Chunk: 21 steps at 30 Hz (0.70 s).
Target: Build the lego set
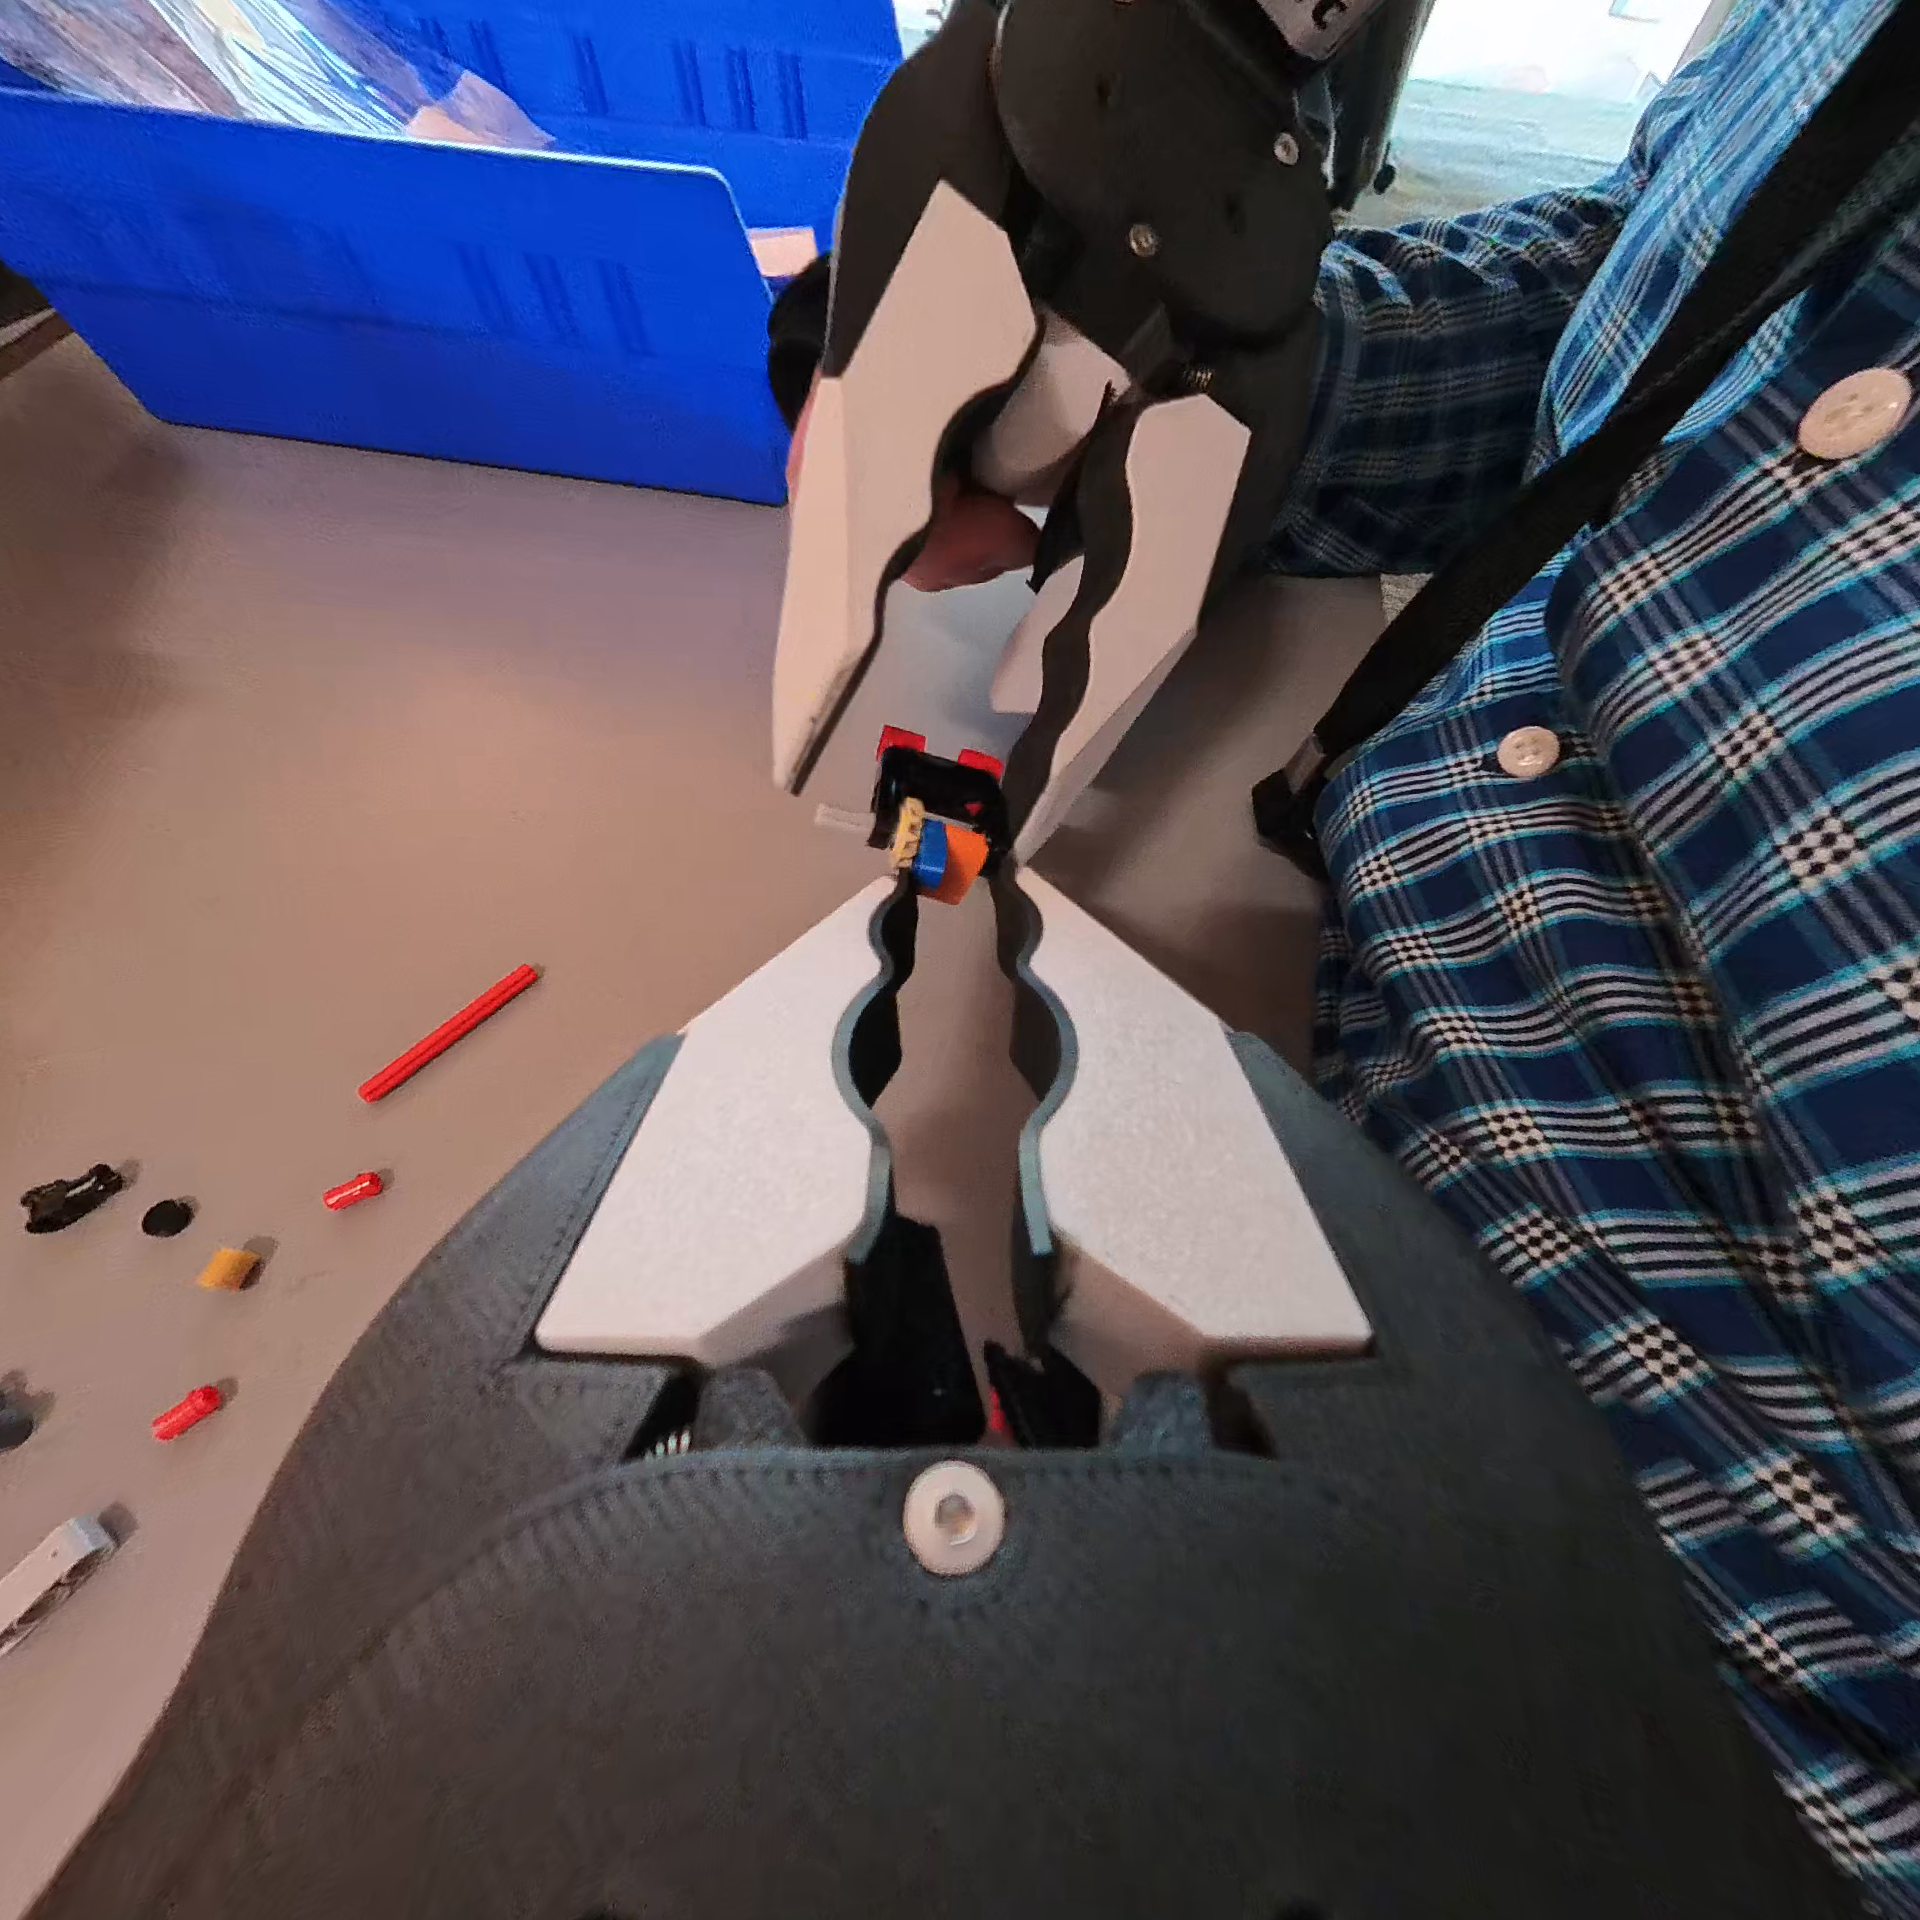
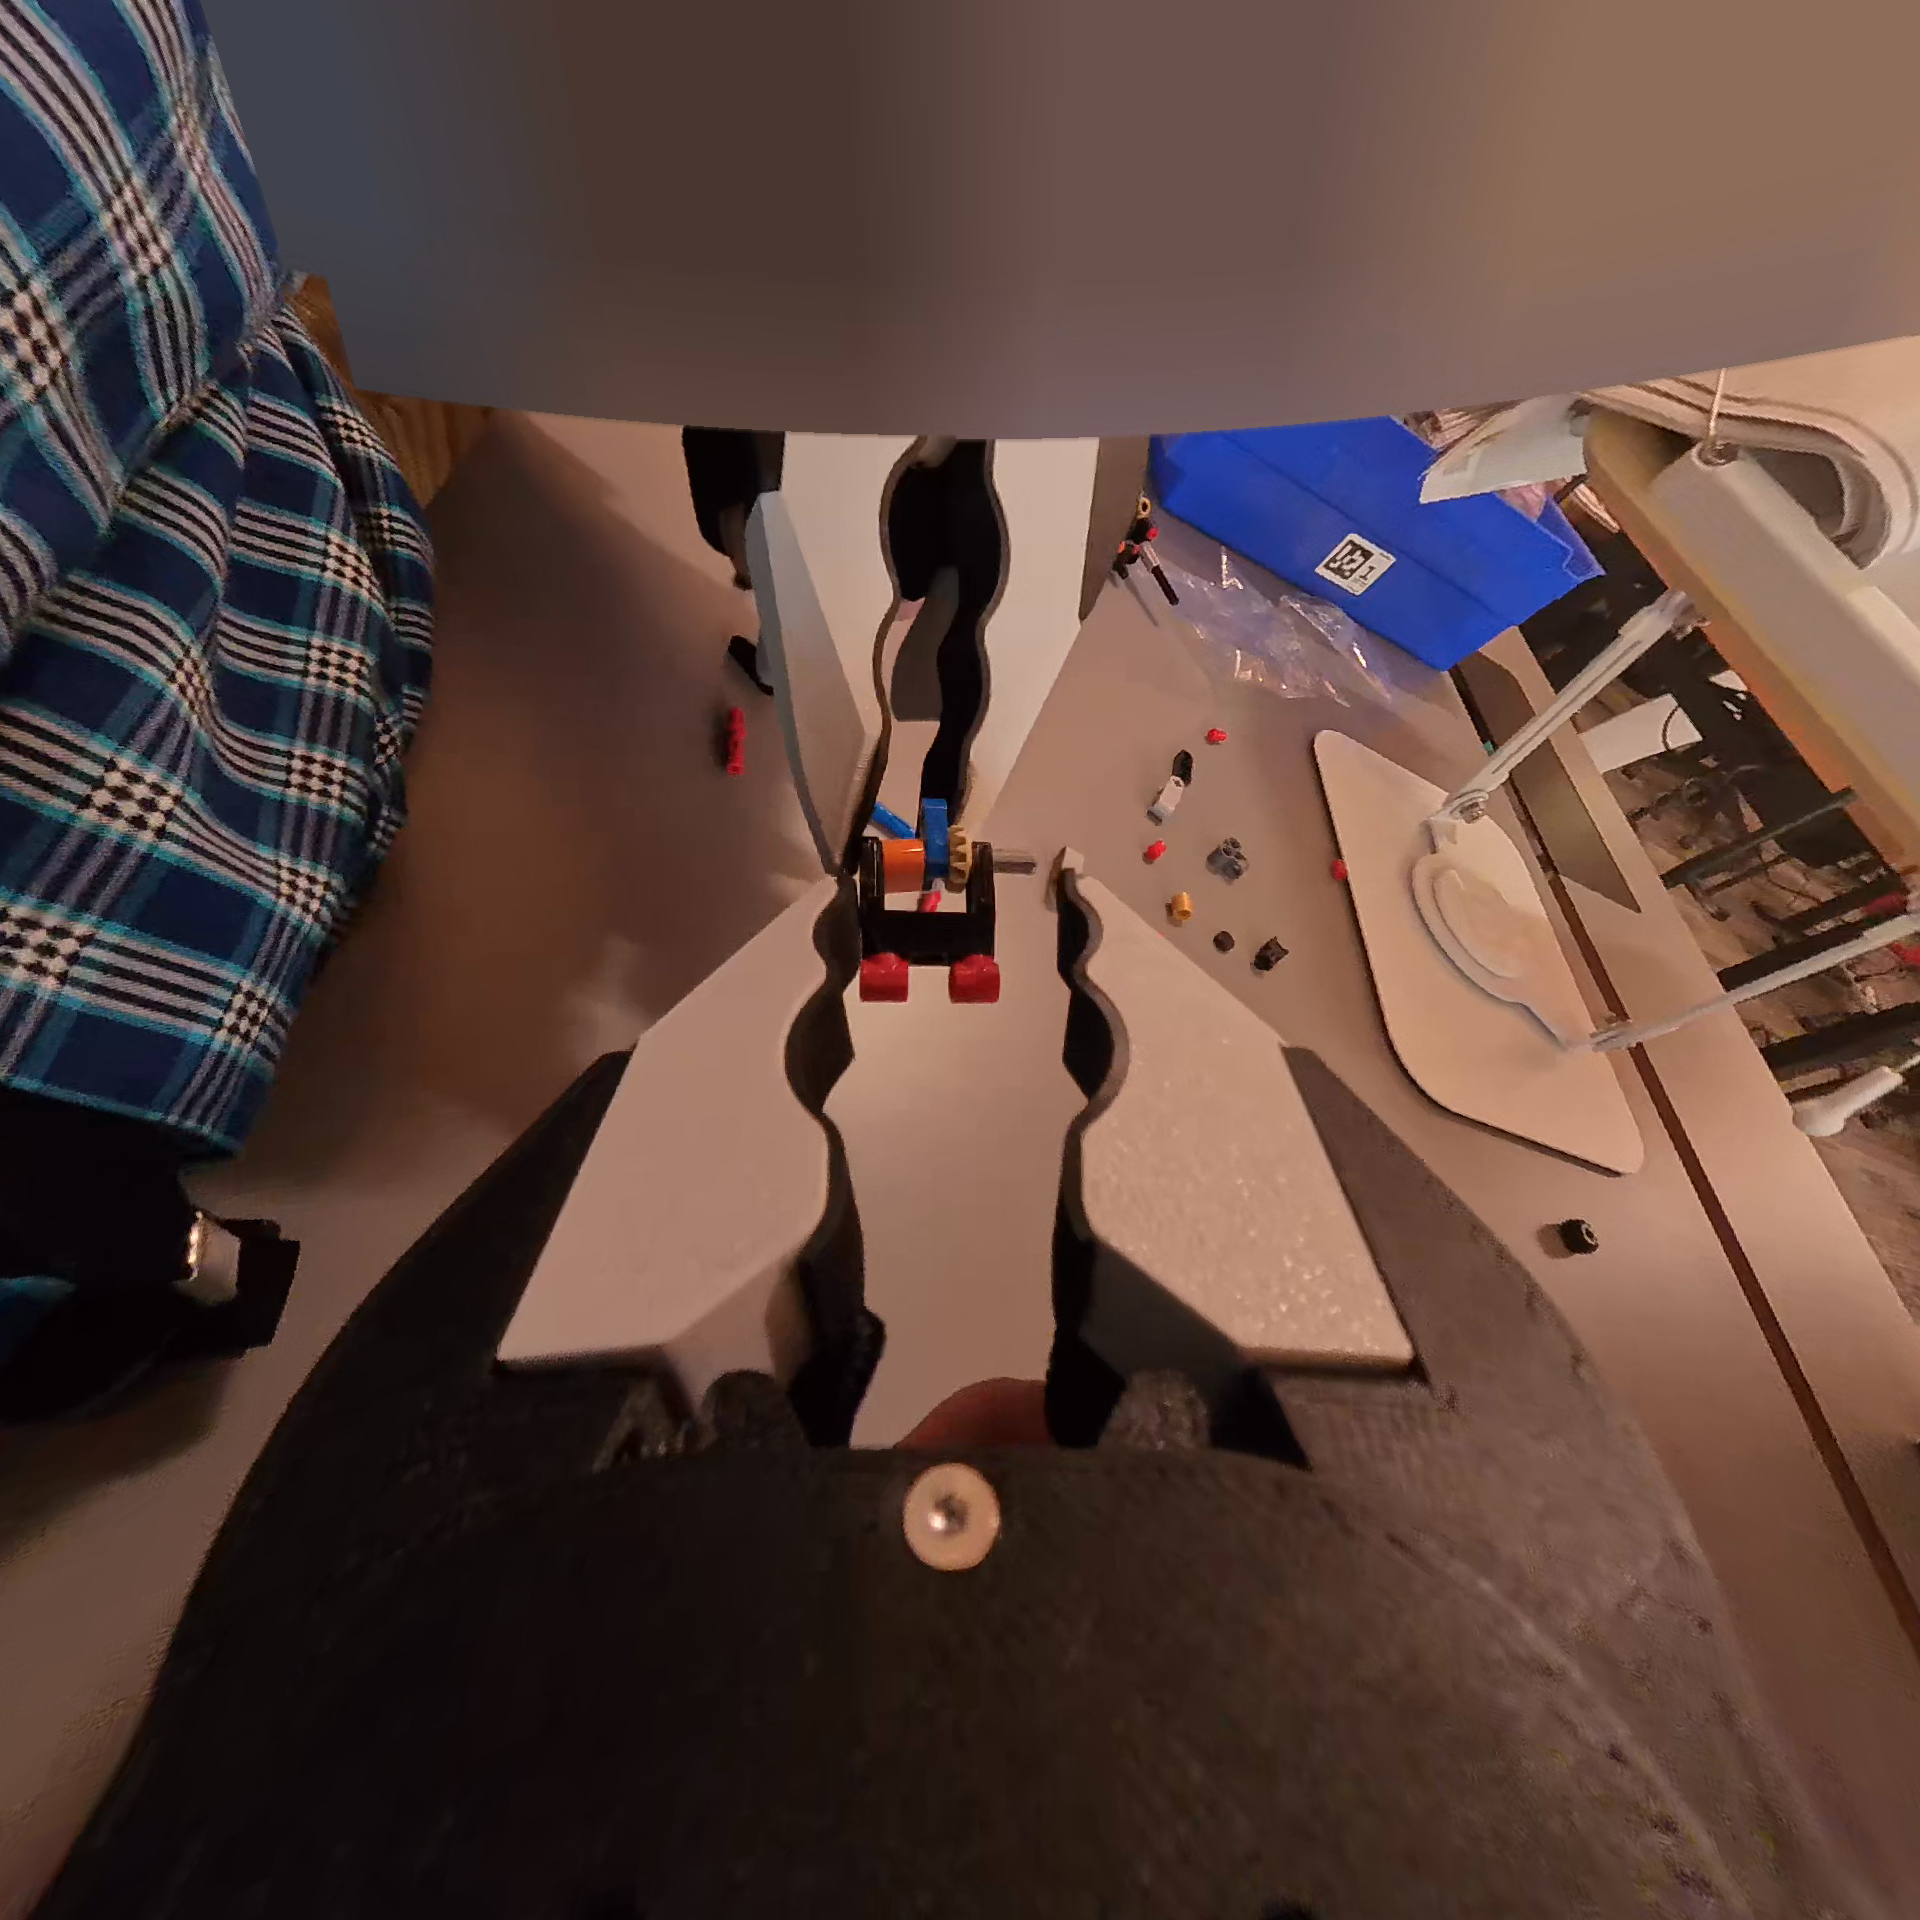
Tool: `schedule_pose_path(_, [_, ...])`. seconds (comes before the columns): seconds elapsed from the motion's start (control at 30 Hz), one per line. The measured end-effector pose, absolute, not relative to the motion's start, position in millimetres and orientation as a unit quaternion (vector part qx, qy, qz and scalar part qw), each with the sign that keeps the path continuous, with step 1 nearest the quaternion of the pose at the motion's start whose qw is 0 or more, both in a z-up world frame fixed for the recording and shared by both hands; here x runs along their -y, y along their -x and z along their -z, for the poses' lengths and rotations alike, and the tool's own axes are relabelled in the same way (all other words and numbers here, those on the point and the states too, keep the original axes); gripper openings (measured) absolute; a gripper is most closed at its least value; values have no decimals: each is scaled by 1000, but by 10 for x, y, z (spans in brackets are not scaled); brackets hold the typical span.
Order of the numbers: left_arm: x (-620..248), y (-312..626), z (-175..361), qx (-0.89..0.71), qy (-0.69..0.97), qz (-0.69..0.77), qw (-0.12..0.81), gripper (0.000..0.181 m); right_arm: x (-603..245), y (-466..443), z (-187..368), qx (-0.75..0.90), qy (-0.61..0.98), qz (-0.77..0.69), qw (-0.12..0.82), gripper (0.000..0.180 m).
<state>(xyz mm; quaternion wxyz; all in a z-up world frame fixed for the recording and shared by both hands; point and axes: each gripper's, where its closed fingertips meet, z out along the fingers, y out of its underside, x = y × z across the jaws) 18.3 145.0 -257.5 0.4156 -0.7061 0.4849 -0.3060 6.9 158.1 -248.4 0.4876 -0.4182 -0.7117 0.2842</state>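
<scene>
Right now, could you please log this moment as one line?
left tool: shut on lego assembly | right tool: open around it | loose parts: on table

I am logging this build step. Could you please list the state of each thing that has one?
left gripper: shut on the lego assembly
right gripper: open, fingertips either side of the assembly
lego assembly: held above the table, partly built
long red axle: lying loose on the table
blue bin: upright
</scene>
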Motion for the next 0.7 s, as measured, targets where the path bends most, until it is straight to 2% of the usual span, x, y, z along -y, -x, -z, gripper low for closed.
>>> schedule_pose_path(0.7, [-1381, -260, 2605, -511, 696, 310, 399, 11, -1522, -84, 2549, 722, 417, -317, 452, 28])
